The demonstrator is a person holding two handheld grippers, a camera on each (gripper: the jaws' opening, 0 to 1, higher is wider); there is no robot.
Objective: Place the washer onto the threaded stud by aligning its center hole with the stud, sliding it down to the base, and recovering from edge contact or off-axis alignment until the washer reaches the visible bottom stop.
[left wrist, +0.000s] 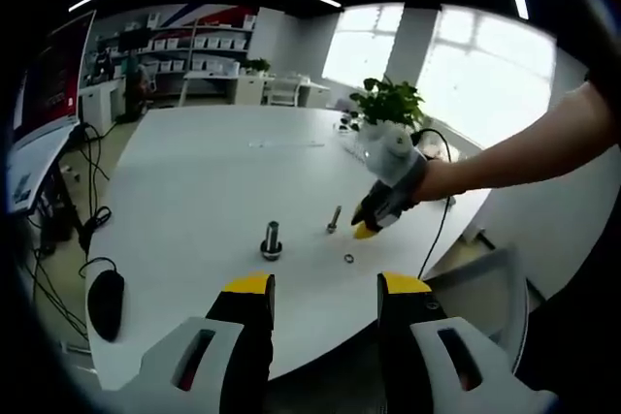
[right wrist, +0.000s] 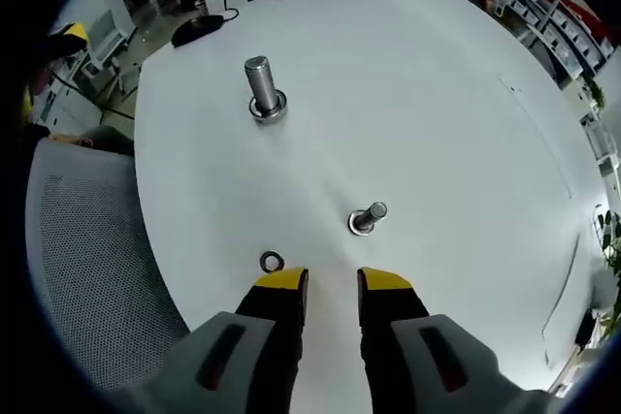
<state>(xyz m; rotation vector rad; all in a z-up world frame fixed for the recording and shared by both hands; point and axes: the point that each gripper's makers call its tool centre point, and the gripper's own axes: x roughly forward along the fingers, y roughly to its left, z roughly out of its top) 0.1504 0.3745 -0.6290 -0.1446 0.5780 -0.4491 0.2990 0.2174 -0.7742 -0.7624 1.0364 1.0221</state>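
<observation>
Washer [right wrist: 272, 261] lies flat on the white worktop [right wrist: 437, 94], just left of the right gripper [right wrist: 333, 281], whose yellow-tipped jaws stand a narrow gap apart, holding nothing. Small threaded stud [right wrist: 368, 217] stands upright just ahead of those jaws, apart from the washer. Larger bolt [right wrist: 262, 87] stands farther off. Left gripper [left wrist: 325, 286] hangs at the near edge, jaws wide, nothing between them. Black mouse [left wrist: 106, 302] sits at the worktop's left; potted plant [left wrist: 386, 104] beyond.
</observation>
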